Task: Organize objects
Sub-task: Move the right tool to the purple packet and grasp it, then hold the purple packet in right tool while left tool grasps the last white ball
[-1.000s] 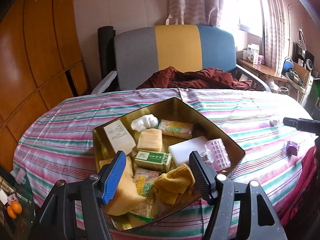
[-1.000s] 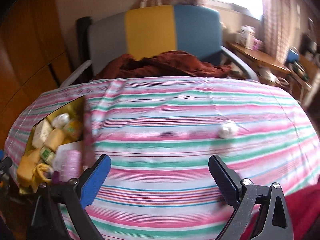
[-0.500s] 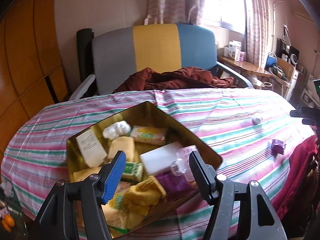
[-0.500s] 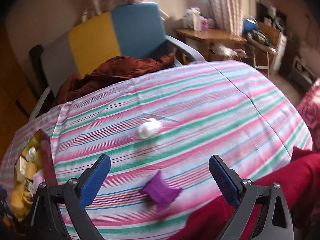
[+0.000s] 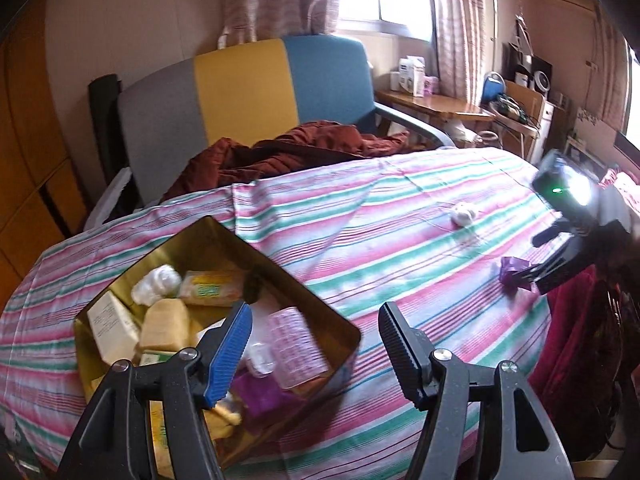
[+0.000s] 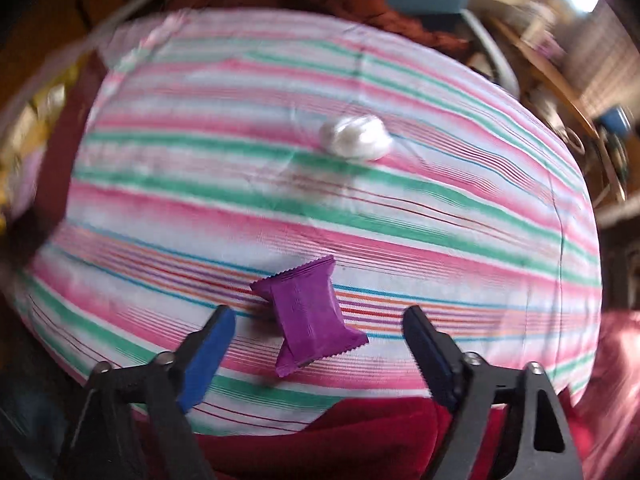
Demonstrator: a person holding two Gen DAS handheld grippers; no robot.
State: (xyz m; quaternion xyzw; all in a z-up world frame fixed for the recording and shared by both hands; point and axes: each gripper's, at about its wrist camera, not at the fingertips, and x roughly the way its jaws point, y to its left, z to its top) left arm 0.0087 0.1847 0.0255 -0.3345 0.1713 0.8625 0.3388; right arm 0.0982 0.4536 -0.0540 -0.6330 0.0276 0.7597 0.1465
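Right gripper (image 6: 318,344) closing around purple packet (image 6: 310,314), apparently untouched.

Left gripper (image 5: 314,340) hangs with jaws apart above the gold tin (image 5: 288,270).

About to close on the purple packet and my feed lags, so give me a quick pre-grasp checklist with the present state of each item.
1. Purple packet sits between the right tongs: ok, centred in the right wrist view.
2. Pads off the packet: ok; the jaws are closing, with a gap on both sides.
3. Packet lies free on the striped cloth: ok, nothing on or against it.
4. White wad clear of the grasp: ok, well beyond the packet.
5. Left tongs empty: ok, open with nothing between them.
6. Room in the gold tin for the packet: cannot tell; it already looks crowded.
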